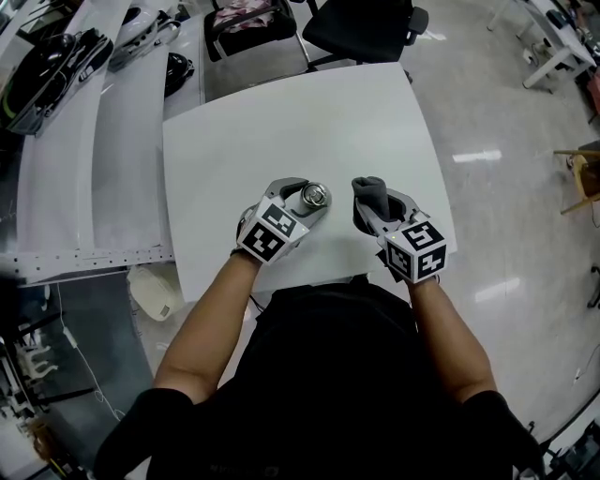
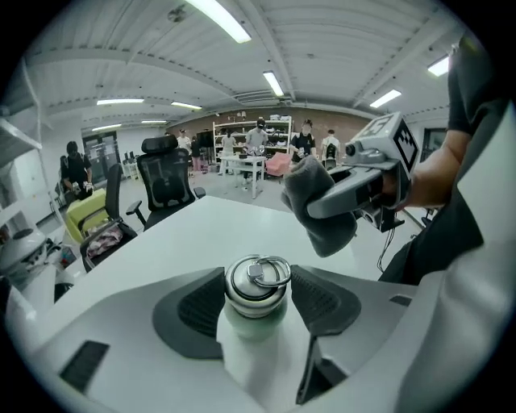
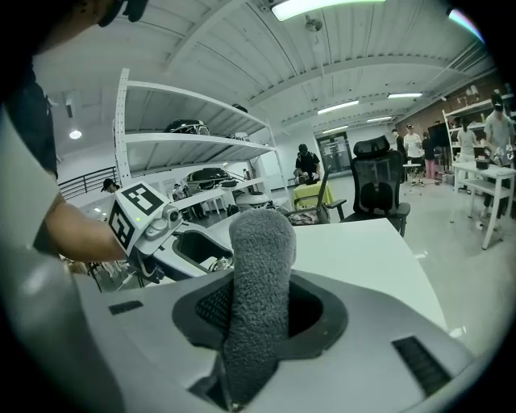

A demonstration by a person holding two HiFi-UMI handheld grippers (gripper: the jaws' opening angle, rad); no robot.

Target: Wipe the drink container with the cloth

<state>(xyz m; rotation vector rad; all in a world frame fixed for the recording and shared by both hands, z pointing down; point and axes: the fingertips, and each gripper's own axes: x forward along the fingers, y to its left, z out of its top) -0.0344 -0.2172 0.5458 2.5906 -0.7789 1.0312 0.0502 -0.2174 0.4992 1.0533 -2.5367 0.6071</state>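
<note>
**Desk** [image 1: 281, 131]: white, square-cornered, bare apart from the items below. Both working items sit near its front edge, close to the person.

**Drink container** [image 1: 315, 196]: pale bottle with a metal cap and a wire ring on top. It stands upright on the desk between the jaws of the left gripper. In the left gripper view the cap [image 2: 256, 282] sits centred between the two dark ribbed pads.

**Left gripper** [image 1: 305, 200]: jaws spread wide, one pad on each side of the bottle's neck, close to it but with no visible squeeze. It is angled down towards the desk. The marker cube [image 1: 267, 234] sits above the wrist.

**Cloth** [image 1: 367, 190]: grey, fleecy, bunched into a thick roll. It stands up out of the right gripper's jaws, above the desk and just to the right of the bottle, not touching it. In the right gripper view the roll [image 3: 258, 298] fills the gap between the pads and rises past them.

**Right gripper** [image 1: 380, 208]: jaws clamped on the cloth, held beside the left gripper. The marker cube [image 1: 419, 248] is at its rear.

**Surroundings**: black office chair [image 1: 361, 28] beyond the far desk edge. White shelving [image 3: 193, 137] holds dark items to the left. Further desks and standing people are at the back of the room [image 2: 258, 137].
</note>
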